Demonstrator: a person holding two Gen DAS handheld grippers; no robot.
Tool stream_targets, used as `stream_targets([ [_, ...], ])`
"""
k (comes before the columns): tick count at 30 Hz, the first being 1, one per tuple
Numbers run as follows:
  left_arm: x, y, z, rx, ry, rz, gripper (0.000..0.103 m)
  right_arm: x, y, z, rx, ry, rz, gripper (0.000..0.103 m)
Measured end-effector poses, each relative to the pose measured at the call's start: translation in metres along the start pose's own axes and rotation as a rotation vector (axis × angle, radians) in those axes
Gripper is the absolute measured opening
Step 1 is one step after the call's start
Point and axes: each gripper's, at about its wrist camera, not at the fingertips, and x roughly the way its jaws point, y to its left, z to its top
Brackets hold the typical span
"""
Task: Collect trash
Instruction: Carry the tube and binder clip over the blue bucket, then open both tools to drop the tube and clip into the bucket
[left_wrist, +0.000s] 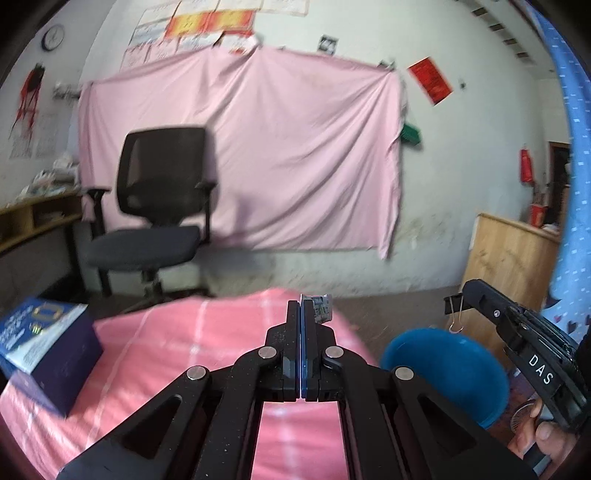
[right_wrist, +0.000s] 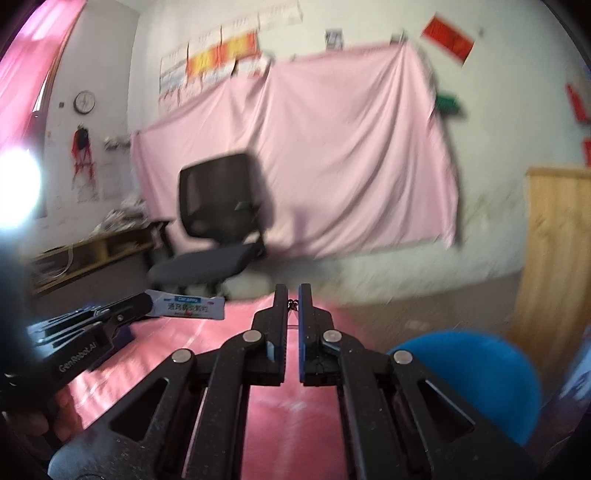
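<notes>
While both tools clamp trash, blue bowl (left_wrist: 454, 365) beside, contents unseen.

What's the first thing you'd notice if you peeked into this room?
The big pink sheet hung across the back wall, with a black office chair in front of it. Up close, the left tongs pinch a small white packet and the right tongs pinch a black binder clip, above a pink tablecloth beside a blue bowl.
</notes>
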Motion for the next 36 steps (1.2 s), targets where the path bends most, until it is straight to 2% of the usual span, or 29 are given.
stream_targets([
  [3, -0.009, -0.026, 0.01, 0.031, -0.047, -0.044, 0.0, -0.025, -0.008, 0.007, -0.03, -0.075, -0.081, 0.018],
  [7, -0.014, -0.061, 0.017, 0.069, -0.07, -0.11, 0.0, -0.045, -0.03, 0.009, -0.025, -0.109, -0.164, 0.018],
  [14, 0.001, -0.122, 0.013, 0.11, -0.045, -0.218, 0.0, -0.059, -0.074, -0.002, 0.046, -0.061, -0.257, 0.018],
  [19, 0.019, -0.147, 0.004, 0.113, -0.004, -0.256, 0.0, -0.059, -0.106, -0.01, 0.119, -0.005, -0.304, 0.018],
  [25, 0.046, -0.163, -0.013, 0.111, 0.073, -0.284, 0.0, -0.056, -0.135, -0.022, 0.194, 0.062, -0.336, 0.018],
  [36, 0.097, -0.165, -0.041, 0.045, 0.326, -0.346, 0.0, -0.032, -0.159, -0.041, 0.275, 0.189, -0.311, 0.02],
])
